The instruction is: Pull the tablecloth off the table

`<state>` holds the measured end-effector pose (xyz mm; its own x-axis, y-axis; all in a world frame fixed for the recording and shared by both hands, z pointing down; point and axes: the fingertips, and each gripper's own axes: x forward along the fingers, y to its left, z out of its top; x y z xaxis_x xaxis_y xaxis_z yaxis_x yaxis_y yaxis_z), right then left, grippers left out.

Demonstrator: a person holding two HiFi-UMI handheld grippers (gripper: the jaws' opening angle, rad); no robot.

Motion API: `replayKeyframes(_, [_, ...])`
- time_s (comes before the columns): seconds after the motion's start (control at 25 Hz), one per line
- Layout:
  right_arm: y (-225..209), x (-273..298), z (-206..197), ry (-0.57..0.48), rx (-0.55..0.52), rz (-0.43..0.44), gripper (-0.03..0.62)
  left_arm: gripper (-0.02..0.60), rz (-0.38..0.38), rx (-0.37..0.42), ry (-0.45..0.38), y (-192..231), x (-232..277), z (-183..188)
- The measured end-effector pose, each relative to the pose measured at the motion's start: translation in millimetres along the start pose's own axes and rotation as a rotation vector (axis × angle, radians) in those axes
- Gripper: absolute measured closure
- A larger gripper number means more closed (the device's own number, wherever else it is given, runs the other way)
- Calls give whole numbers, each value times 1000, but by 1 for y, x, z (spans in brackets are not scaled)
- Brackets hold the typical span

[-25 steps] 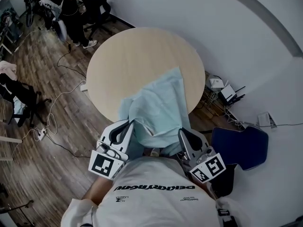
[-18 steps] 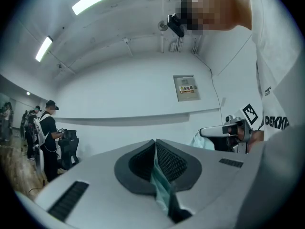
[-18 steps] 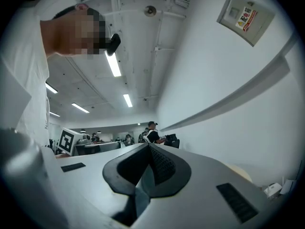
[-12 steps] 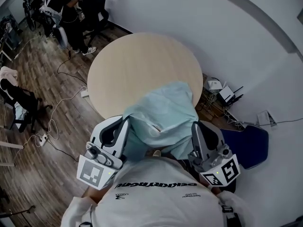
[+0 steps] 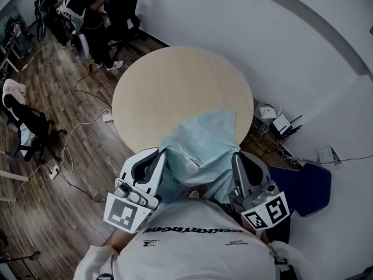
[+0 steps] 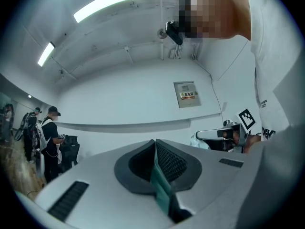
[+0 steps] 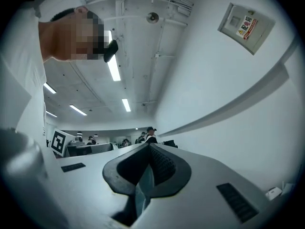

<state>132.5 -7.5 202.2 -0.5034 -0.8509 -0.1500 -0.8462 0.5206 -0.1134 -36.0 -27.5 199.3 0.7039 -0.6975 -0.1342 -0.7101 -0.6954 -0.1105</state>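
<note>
1. Head view, task things. The round table (image 5: 175,86) has a pale wood top, most of it bare. The pale teal tablecloth (image 5: 201,144) is bunched over the table's lower right edge in the frame. It hangs off toward us between the two grippers.
2. Head view, claws. The left gripper (image 5: 162,153) pinches the cloth's lower left edge and the right gripper (image 5: 235,156) its lower right edge.
3. Head view, writing. Black print runs across our white shirt (image 5: 192,249) at bottom centre, seen upside down, and we cannot read it reliably. A black-and-white square pattern shows on each marker cube (image 5: 124,212).
4. Head view, surroundings.
   - A blue chair (image 5: 300,182) sits at lower right.
   - Small white boxes (image 5: 278,120) stand by the wall, right of the table.
   - Cables (image 5: 73,130) trail over the wooden floor (image 5: 52,86) at left.
   - A person (image 5: 87,10) stands at upper left.
5. Left gripper view. The jaws are pressed together on a thin teal fold of tablecloth (image 6: 159,185). Right of centre, a wall panel (image 6: 187,94) carries a red-and-white label too small to read. The right gripper (image 6: 214,135) shows at the right.
6. Right gripper view. The jaws are clamped on a pale fold of tablecloth (image 7: 143,187). The wall panel (image 7: 245,26) sits at upper right, its label again illegible. A marker cube (image 7: 59,142) shows at left.
</note>
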Motion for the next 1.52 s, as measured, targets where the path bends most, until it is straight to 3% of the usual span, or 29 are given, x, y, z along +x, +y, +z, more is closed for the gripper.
replayKeyframes(0.28, [-7, 17, -71, 146, 65, -5, 557, 565, 14, -65, 201, -1, 6, -72])
replayKeyframes(0.64, [-25, 37, -132, 244, 73, -61, 557, 566, 79, -62, 219, 17, 12, -128])
replayKeyframes(0.92, [-35, 47, -176, 308, 98, -116, 557, 566, 65, -58, 251, 19, 21, -164])
replayKeyframes(1.32, [-49, 44, -221, 363, 126, -176, 557, 566, 75, -83, 295, 20, 24, -201])
replayKeyframes(1.52, [-57, 43, -228, 376, 121, -192, 557, 566, 119, -121, 314, 28, 25, -211])
